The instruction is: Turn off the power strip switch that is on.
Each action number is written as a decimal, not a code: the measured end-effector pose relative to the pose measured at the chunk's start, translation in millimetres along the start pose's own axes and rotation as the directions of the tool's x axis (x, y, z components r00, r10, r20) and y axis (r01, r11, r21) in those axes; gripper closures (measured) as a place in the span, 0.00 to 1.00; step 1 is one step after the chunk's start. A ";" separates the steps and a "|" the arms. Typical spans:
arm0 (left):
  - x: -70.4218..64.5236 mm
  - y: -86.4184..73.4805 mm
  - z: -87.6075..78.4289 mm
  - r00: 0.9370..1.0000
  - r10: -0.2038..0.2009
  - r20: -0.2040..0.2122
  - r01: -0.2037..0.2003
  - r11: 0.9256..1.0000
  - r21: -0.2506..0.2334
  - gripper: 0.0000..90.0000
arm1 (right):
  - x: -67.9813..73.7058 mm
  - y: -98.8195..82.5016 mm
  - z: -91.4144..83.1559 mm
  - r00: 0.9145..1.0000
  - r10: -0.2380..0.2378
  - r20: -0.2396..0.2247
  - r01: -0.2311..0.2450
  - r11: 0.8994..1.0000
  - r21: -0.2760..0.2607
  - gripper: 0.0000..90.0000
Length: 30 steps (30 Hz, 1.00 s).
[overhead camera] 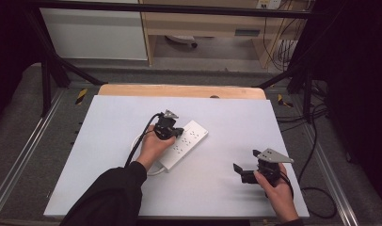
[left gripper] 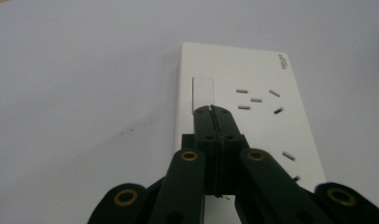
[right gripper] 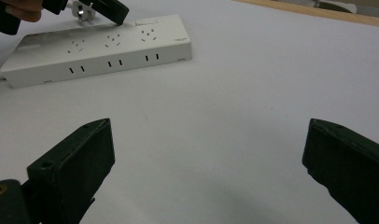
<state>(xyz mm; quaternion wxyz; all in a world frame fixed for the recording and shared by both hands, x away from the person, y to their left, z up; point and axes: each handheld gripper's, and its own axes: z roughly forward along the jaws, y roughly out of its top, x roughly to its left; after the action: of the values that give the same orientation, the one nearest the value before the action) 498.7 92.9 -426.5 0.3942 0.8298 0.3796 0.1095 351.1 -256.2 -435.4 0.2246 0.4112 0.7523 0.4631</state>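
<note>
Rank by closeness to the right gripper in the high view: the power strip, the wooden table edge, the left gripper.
From the right gripper:
1. Power strip, up-left on the white board.
2. Left gripper, shut, over the strip's middle.
3. Wooden table edge, along the far side.

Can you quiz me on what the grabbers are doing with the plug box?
1. Which gripper has its jaws wide open, with nothing between them?
2. The left gripper has its jaws shut. Where do its tips point? A: at a cup. B: at the switch on the strip. C: at a book.
3. True or false: the strip is white and lies flat on the table.
Key: 1. the right gripper; 2. B; 3. true.
</note>
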 end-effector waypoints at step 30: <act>1.3 0.1 -0.1 1.000 -0.004 0.007 0.004 1.000 0.008 1.00 | 0.7 -0.1 0.4 1.000 -0.006 0.000 0.006 1.000 0.003 0.03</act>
<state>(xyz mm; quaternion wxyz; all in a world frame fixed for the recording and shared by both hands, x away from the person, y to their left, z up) 499.6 93.8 -426.5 0.3923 0.8310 0.3801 0.1044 351.0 -255.4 -435.6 0.2254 0.4093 0.7542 0.4614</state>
